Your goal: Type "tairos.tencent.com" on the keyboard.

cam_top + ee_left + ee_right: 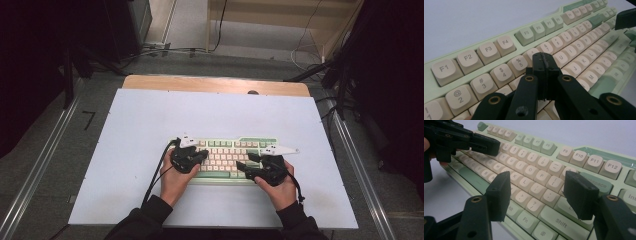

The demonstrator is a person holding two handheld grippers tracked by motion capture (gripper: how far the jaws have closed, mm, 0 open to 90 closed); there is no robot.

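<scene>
Keyboard (227,160): green-cased, cream keycaps, flat at mid-surface (140,130). Likely rigid, moderately heavy, with smooth loose-fitting caps; best taken by the case edges. Left gripper (204,155) clenched, empty, over number row; right gripper (243,166) released above right-hand keys.

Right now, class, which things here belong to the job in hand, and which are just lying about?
Job in hand:
- keyboard
- left gripper, jaws shut over the keys
- right gripper, jaws open above the keys

Lying about:
- white table
- floor cables
</scene>
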